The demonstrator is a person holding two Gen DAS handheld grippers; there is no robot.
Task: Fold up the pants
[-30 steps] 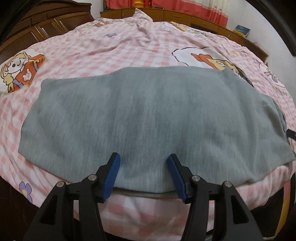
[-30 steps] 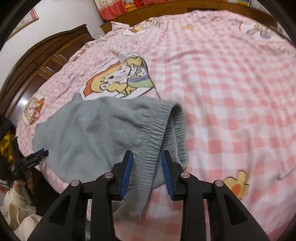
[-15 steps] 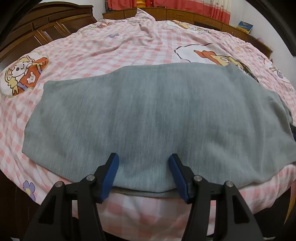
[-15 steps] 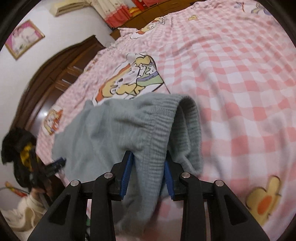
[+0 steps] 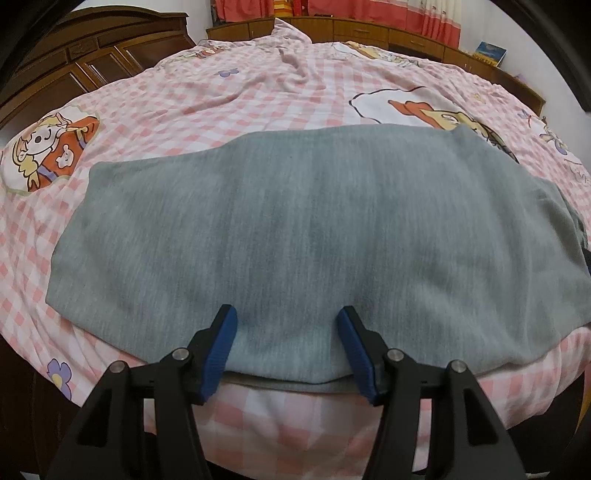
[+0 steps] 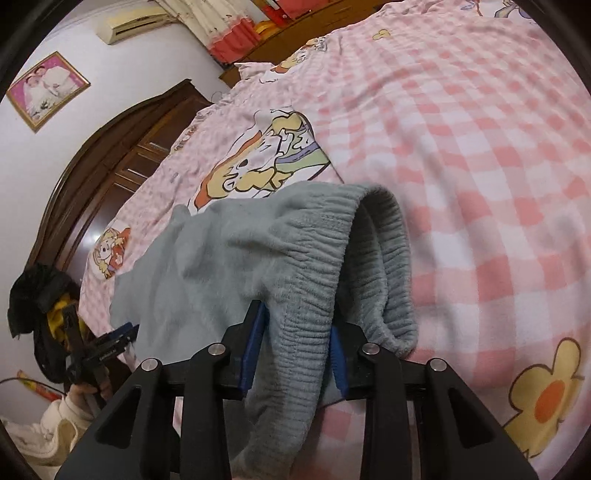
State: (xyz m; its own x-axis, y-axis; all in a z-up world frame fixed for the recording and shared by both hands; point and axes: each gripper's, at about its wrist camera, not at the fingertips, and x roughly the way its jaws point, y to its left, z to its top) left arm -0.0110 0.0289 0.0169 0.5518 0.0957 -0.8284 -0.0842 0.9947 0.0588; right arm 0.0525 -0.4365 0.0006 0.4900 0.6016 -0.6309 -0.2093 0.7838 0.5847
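Grey pants (image 5: 314,229) lie flat across the pink checked bedsheet (image 5: 258,92), reaching from left to right. My left gripper (image 5: 286,325) is open, its blue fingers straddling the pants' near edge at the bed's front edge. In the right wrist view my right gripper (image 6: 295,339) is shut on the ribbed elastic waistband (image 6: 310,295), which is raised off the sheet (image 6: 480,166) and drapes down over the jaws. The rest of the pants (image 6: 207,266) trail away to the left. The left gripper (image 6: 118,334) shows there too, at the pants' far end, held by a hand (image 6: 88,391).
A dark wooden headboard (image 5: 92,55) borders the bed on the left, and low wooden cabinets (image 5: 369,33) with red curtains stand at the far side. Bare sheet stretches to the right of the waistband. A framed picture (image 6: 44,88) hangs on the wall.
The right gripper has lifted the waistband off the sheet, and the fabric now hangs over its jaws. The left gripper has stayed open at the pants' near edge, shifting only slightly.
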